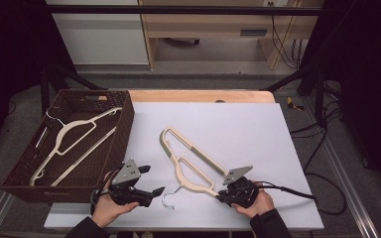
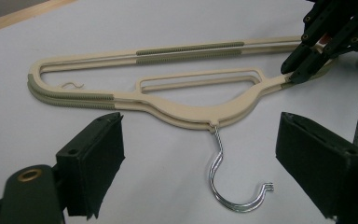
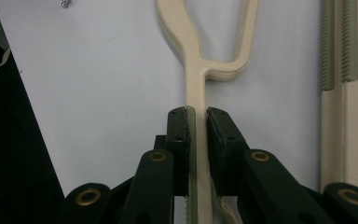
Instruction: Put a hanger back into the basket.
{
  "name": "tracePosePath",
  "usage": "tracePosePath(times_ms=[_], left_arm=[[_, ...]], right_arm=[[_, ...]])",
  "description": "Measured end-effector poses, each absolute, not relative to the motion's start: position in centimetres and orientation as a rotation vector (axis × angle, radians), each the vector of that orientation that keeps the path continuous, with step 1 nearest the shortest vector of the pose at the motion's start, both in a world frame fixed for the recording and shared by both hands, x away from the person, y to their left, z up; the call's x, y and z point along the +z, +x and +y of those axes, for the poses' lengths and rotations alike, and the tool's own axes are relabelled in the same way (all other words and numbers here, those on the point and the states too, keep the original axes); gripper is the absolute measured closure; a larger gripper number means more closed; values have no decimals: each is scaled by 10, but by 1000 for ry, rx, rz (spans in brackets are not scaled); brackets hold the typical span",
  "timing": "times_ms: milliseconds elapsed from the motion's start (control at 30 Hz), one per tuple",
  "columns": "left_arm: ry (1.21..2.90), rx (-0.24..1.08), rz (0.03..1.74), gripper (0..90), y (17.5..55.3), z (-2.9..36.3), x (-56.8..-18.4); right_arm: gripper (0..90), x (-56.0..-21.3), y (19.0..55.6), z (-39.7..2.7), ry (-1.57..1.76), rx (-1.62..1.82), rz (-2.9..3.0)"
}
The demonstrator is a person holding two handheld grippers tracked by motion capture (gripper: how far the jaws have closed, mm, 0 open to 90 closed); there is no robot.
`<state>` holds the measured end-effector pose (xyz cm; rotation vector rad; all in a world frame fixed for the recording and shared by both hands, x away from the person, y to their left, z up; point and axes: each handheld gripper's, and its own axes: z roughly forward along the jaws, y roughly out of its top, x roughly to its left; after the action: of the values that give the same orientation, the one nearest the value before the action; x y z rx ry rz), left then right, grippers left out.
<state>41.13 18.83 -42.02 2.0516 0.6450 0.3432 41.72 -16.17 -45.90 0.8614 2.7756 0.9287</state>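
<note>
One hanger (image 1: 74,141) lies in the basket (image 1: 124,129); right of it, the right gripper (image 1: 226,194) clamps stacked hangers (image 1: 191,161) awaiting transfer, left gripper (image 1: 151,181) wide, empty.

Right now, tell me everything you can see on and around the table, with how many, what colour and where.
Hangers on the sheet: what looks like two stacked, cream with grey-green grip strips and chrome hooks, mid-front of the white sheet.
Hanger in the basket: one, cream, lying inside the basket.
Basket: one, dark brown woven, left edge of the table.
White sheet: one, covering most of the tabletop.
Tabletop: one, light wood, showing along the far edge.
Cabinet: light wood, on the floor beyond the table.
Cables: several, black, on the floor at right.
Left gripper: one, black, open, near the hooks.
Right gripper: one, black, shut on the hangers' end.
</note>
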Motion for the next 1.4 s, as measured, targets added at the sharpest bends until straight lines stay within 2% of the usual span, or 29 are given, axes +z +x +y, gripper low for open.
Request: tracePosePath(times_ms=[400,667,1000,1233,1333,1400], left_arm=[[2055,306,648,162,412,180,-421],[2089,267,648,239,420,162,-425],[2176,179,660,445,435,138,-441],[2263,188,654,607,438,128,-451],[2274,183,659,646,438,126,-454],[2292,193,657,722,438,124,-455]], right_arm=[[799,-444,415,-164,878,1017,2724],[799,-436,414,-165,882,1044,2709],[800,-433,414,-168,863,1074,2696],[799,-434,414,-167,877,1067,2694],[799,-434,413,-167,878,1067,2693],[799,-434,413,-167,875,1065,2693]])
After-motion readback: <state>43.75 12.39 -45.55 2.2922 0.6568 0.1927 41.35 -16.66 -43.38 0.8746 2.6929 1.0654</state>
